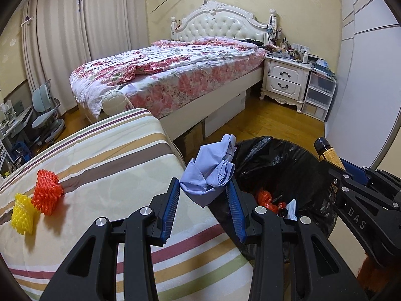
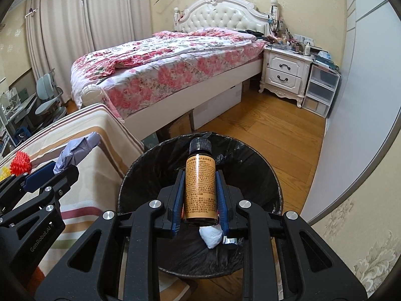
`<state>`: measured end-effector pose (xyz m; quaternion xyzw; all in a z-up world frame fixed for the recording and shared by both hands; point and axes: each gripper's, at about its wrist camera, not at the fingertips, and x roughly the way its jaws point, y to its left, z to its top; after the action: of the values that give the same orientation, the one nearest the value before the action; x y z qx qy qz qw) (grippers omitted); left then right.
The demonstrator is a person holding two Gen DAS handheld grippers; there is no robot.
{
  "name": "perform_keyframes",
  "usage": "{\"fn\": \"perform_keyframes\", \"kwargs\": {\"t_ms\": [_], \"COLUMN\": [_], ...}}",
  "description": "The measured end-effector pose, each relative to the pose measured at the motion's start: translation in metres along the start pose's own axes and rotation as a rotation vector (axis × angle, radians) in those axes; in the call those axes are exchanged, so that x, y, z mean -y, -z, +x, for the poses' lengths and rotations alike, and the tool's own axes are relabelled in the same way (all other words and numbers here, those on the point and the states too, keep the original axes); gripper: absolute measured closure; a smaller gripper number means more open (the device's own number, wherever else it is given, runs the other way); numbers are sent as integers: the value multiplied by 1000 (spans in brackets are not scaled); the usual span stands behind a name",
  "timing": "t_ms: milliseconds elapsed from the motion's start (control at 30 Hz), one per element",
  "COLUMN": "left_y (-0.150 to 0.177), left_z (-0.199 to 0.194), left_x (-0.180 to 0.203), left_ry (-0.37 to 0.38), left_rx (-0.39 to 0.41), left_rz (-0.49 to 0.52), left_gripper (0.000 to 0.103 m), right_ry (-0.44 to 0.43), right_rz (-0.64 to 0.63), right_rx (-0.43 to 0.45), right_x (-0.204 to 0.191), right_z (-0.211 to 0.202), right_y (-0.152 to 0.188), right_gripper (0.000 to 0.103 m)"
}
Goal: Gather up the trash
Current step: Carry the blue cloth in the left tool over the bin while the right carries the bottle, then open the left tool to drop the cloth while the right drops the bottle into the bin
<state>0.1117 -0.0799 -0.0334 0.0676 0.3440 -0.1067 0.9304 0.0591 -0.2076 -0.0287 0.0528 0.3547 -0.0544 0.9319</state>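
- Right gripper (image 2: 200,198): clamped on a brown bottle (image 2: 200,188) with a black cap, held directly over the black-lined trash bin (image 2: 260,173).
- Left gripper (image 1: 205,195): closed on a crumpled pale-blue cloth (image 1: 213,168), at the bin's edge beside the striped surface (image 1: 105,155).
- Striped surface: red mesh sleeve (image 1: 47,190) and yellow mesh sleeve (image 1: 22,215) touching each other.
- Beyond: floral bed (image 1: 175,67), white nightstand (image 1: 285,80).

Bin (image 2: 140,175) right of striped surface (image 1: 112,150), bed (image 1: 175,75) behind
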Motion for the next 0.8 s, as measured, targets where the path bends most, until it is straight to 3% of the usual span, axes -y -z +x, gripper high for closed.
{"fn": "perform_keyframes", "kwargs": {"t_ms": [700,767,800], "left_y": [-9,-9,-9], "left_z": [31,32,32], "left_x": [31,31,31], "left_ry": [-2,0,-3], "left_rx": [-55,-61,-62], "left_rz": [37,37,35], "left_gripper": [63,61,53], "right_ry": [25,31,38], "right_rz": [54,55,57], "right_rx": [-11,-8,-4], "right_x": [27,28,28], "right_z": [23,23,22], "right_y": [-6,-6,-5], "right_gripper": [78,74,67]}}
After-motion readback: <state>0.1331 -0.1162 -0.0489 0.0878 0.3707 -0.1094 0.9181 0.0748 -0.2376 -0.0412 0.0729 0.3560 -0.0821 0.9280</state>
